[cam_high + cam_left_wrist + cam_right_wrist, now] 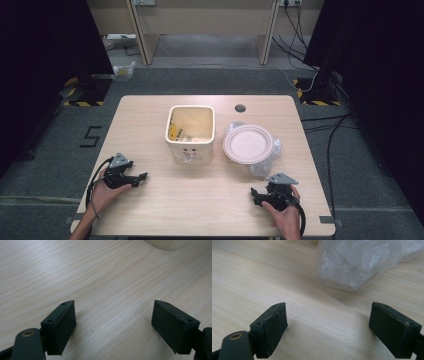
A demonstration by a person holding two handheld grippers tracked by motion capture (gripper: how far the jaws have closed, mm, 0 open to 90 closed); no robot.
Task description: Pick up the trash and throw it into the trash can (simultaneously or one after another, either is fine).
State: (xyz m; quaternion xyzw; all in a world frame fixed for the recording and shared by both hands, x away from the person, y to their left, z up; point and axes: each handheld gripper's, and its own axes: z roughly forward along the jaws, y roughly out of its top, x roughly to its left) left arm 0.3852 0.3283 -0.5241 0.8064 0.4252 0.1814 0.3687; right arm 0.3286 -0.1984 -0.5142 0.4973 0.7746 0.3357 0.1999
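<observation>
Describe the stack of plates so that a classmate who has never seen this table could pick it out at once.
Start at the pale wooden table and find the cream square bin at its middle. Just to the right of the bin lies the stack of plates, sitting on crumpled clear plastic wrap. It is the round, flat, off-white thing; its neighbour is tall and square.

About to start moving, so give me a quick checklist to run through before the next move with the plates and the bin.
1. Left tongs open, nothing between them: ok.
2. Right tongs open, nothing between them: ok.
3. Stack of plates lies flat on its clear plastic bag, right of the bin: ok.
4. Bin upright with mouth unobstructed: ok.
5. Bare table between both tongs and the things: ok.
6. Bag free of the plates: cannot tell.
</observation>
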